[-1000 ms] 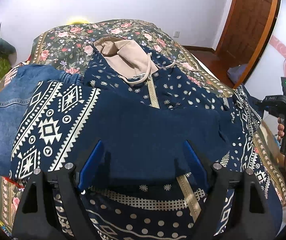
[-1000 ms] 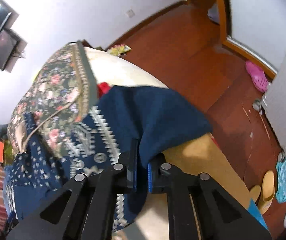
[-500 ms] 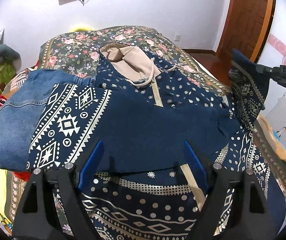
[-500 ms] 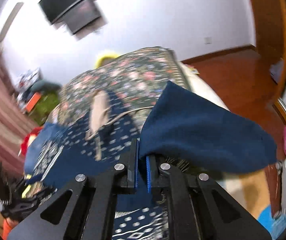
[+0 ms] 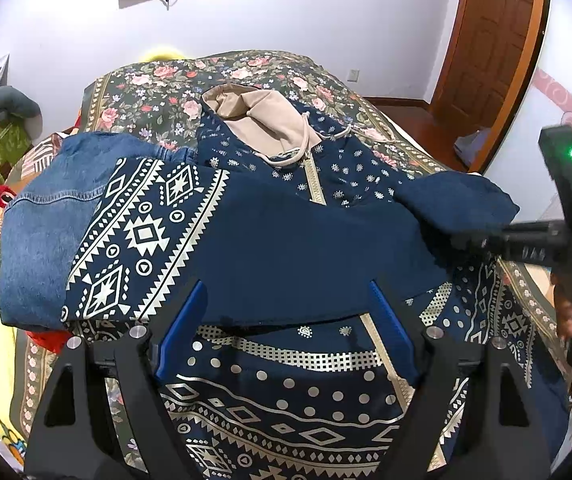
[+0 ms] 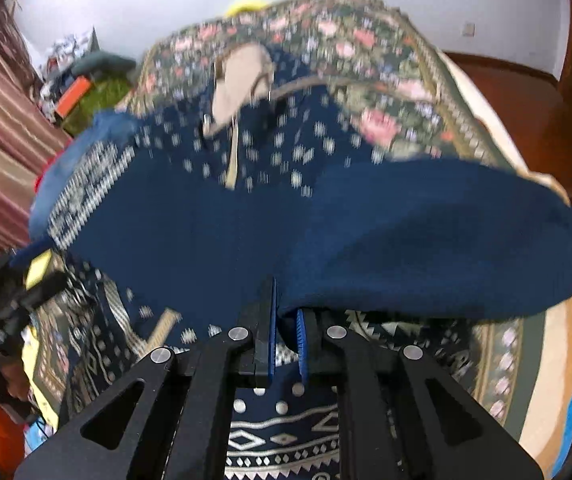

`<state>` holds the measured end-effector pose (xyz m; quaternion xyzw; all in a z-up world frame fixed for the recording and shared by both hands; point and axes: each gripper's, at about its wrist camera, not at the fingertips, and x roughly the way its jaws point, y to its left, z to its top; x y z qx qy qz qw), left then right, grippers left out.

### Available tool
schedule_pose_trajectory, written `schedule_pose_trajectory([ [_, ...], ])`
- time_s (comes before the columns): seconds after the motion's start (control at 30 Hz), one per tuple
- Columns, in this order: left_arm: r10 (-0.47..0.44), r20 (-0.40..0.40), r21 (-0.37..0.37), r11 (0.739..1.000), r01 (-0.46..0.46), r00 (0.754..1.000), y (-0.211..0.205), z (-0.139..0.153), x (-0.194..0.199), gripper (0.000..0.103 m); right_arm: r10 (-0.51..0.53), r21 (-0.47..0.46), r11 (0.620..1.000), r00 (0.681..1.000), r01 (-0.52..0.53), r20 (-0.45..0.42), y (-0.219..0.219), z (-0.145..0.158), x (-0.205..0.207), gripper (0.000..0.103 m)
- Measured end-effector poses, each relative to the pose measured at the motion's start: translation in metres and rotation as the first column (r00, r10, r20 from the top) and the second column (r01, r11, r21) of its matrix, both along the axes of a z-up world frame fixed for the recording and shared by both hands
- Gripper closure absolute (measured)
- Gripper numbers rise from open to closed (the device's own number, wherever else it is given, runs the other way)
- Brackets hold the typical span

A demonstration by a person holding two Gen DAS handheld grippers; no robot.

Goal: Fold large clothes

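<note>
- while motion blur smeared the right wrist view, the hoodie lay spread on the floral bedspread, its small prints hard to read.
- the right gripper had its jaws opening, a thin gap showing, with the plain navy sleeve still between the blue pads.
- only the left wrist view showed folded jeans beside the hoodie's left side and a hand at the frame's right edge.
- the left gripper hovered wide apart and empty above the hem.
- bare bedspread lay beyond the hood.
</note>
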<state>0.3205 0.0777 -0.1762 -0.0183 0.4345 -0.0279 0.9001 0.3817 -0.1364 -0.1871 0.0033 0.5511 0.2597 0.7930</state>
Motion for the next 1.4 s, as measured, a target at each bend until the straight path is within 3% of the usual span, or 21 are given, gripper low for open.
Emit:
schedule_pose_trajectory([
  [0.07,0.003,-0.005,-0.008,1.000,-0.003,1.000,0.001,-0.002,0.001,0.022,0.034,-0.029,0.999,0.997,-0.036,-0.067,0.004,-0.009,-0.002,0.069],
  [0.13,0.003,-0.014,-0.016,1.000,-0.004,1.000,0.000,-0.004,0.001,0.022,0.055,-0.033,0.998,0.996,-0.058,-0.077,0.006,-0.010,-0.008,0.056],
  [0.17,0.003,-0.017,-0.018,1.000,-0.003,1.000,0.000,-0.005,0.002,0.022,0.065,-0.038,0.997,0.996,-0.068,-0.063,0.005,-0.008,-0.012,0.055],
  [0.3,-0.001,-0.023,-0.017,1.000,0.001,1.000,-0.003,-0.007,0.004,0.022,0.059,-0.035,0.998,0.998,-0.060,-0.029,-0.005,0.003,-0.018,0.054],
  [0.47,-0.008,-0.029,-0.021,1.000,0.007,1.000,-0.005,-0.009,0.007,0.022,-0.098,0.029,0.995,0.995,0.098,0.008,-0.044,0.015,-0.006,0.053],
  [0.63,-0.010,-0.035,-0.021,1.000,0.009,0.999,-0.007,-0.011,0.010,0.022,-0.323,0.082,0.942,0.946,0.325,-0.038,-0.104,0.009,0.013,0.053],
  [0.8,-0.006,-0.047,-0.025,1.000,0.005,0.999,-0.007,-0.015,0.010,0.022,-0.479,0.051,0.875,0.876,0.482,-0.063,-0.145,-0.010,0.031,0.053],
  [0.9,-0.004,-0.057,-0.026,1.000,0.003,0.998,-0.008,-0.017,0.012,0.022,-0.524,0.057,0.846,0.846,0.531,-0.095,-0.160,-0.022,0.037,0.053],
  [1.1,-0.001,-0.064,-0.026,1.000,-0.001,0.998,-0.009,-0.019,0.014,0.022,-0.549,0.000,0.835,0.833,0.550,-0.068,-0.167,-0.048,0.055,0.053],
  [1.2,0.003,-0.064,-0.029,1.000,-0.004,0.998,-0.008,-0.019,0.014,0.022,-0.539,-0.039,0.842,0.842,0.539,0.000,-0.160,-0.047,0.060,0.057],
  [1.3,0.004,-0.066,-0.033,0.999,-0.006,0.998,-0.008,-0.019,0.013,0.022,-0.485,-0.096,0.865,0.870,0.493,0.092,-0.150,-0.041,0.062,0.079],
  [1.33,0.004,-0.064,-0.032,0.999,-0.006,0.998,-0.008,-0.018,0.013,0.022,-0.467,-0.106,0.873,0.878,0.477,0.107,-0.147,-0.038,0.061,0.091],
  [1.4,0.003,-0.057,-0.029,1.000,-0.005,0.998,-0.008,-0.016,0.011,0.022,-0.430,-0.125,0.886,0.891,0.447,0.144,-0.138,-0.031,0.061,0.094],
])
